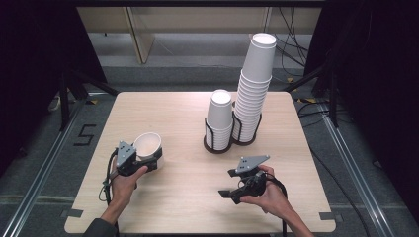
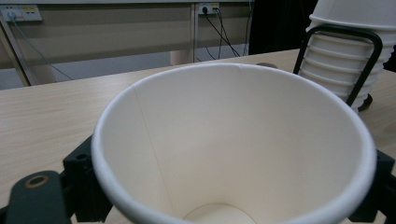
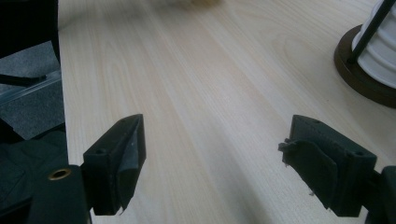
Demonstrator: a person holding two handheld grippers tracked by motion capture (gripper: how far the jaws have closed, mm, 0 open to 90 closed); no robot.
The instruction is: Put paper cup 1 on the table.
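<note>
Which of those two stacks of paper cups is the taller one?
The right-hand stack, at the table's far side, is taller; it leans and rises well above the shorter stack beside it. Each stands in a black wire holder.

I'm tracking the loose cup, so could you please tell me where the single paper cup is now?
In the high view the paper cup sits at the table's left, clamped in the left hand-held gripper, left of the two racked cup stacks.

Left hand point(image 1: 124, 183): forearm enters from the bottom edge, gripping the left gripper point(image 1: 143, 160), jaws closed around a paper cup point(image 1: 147, 146). Right hand point(image 1: 269, 195): holds the right gripper point(image 1: 225, 193) low, pointing left, jaws wide apart, nothing between.
</note>
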